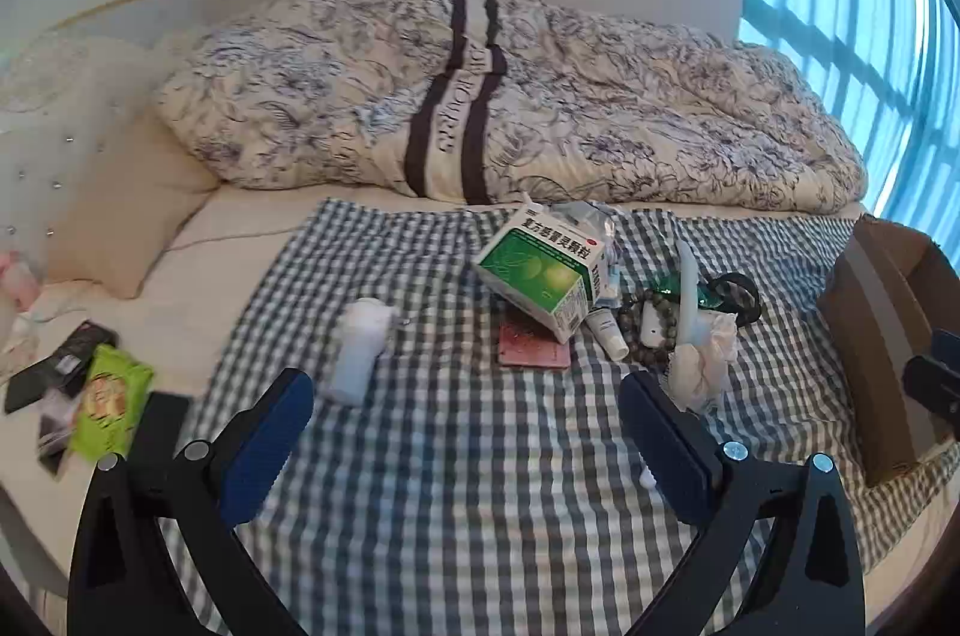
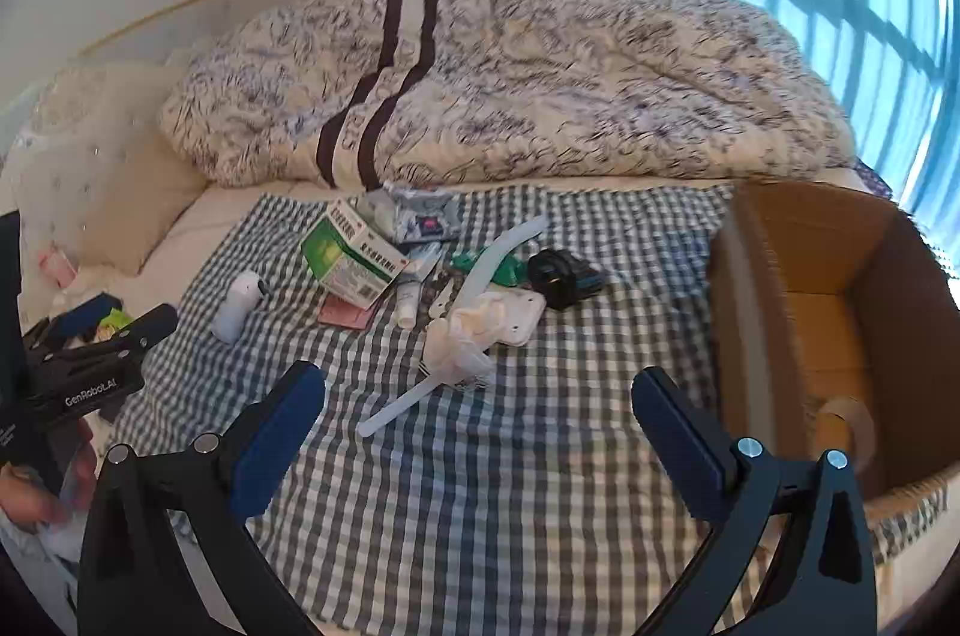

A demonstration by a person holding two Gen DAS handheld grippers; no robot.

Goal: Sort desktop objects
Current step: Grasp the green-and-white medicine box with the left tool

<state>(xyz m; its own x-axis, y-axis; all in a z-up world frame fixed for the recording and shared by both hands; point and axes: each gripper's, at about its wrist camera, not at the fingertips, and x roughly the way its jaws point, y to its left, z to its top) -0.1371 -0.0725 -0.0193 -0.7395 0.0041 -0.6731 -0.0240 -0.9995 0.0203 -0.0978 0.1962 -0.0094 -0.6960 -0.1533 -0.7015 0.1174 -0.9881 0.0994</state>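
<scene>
Both grippers — left [image 1: 465,432], right [image 2: 480,426] — jaws wide, empty. Clutter around green box [image 2: 351,255] on checked cloth [image 2: 480,486], ahead of jaws. Carton [image 2: 840,312] right of green box — right gripper nearer.

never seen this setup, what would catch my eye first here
First, the rumpled floral duvet heaped along the back of the bed. Then the clutter on the checked cloth, led by a green medicine box, and the open cardboard box at right.

Green-white medicine box [image 2: 351,255] lies tilted mid-frame amid small clutter; open cardboard box [image 2: 840,336] stands at right.
</scene>
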